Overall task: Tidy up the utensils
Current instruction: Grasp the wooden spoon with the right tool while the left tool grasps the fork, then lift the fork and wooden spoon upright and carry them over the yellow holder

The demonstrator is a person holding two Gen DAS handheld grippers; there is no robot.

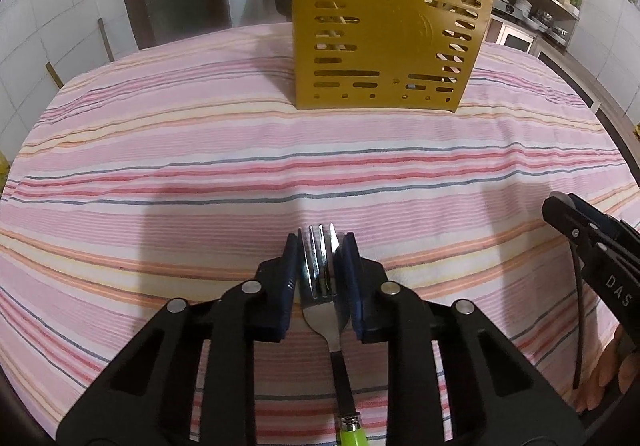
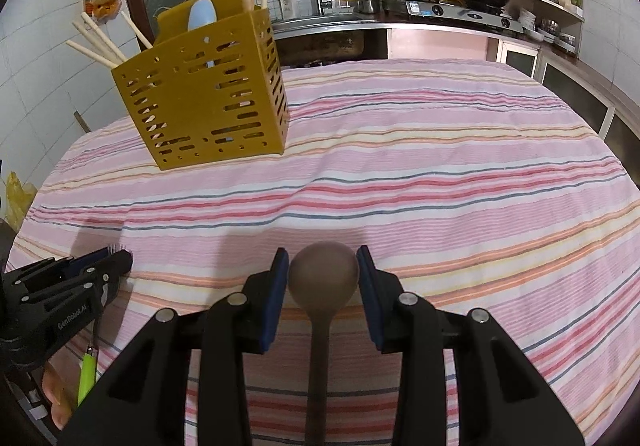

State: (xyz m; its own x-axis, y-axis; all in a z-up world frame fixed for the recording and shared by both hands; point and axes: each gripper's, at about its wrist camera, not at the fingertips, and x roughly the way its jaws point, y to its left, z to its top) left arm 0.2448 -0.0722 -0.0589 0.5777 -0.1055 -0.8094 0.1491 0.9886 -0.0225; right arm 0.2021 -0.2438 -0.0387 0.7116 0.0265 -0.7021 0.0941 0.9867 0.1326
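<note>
The left gripper (image 1: 319, 246) pinches one green-handled fork (image 1: 320, 286); the right gripper (image 2: 322, 266) seems clamped on one brown wooden spoon (image 2: 323, 278). Beyond, one yellow perforated caddy (image 2: 204, 102) with chopsticks stands on the striped surface (image 2: 440, 166), the kitchen stove (image 2: 448, 8) behind.

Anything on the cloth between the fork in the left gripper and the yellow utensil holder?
Nothing visible. The left gripper has the fork between its pads, and only bare striped tablecloth lies between it and the holder. The right gripper, with the wooden spoon, sits off to the side.
</note>
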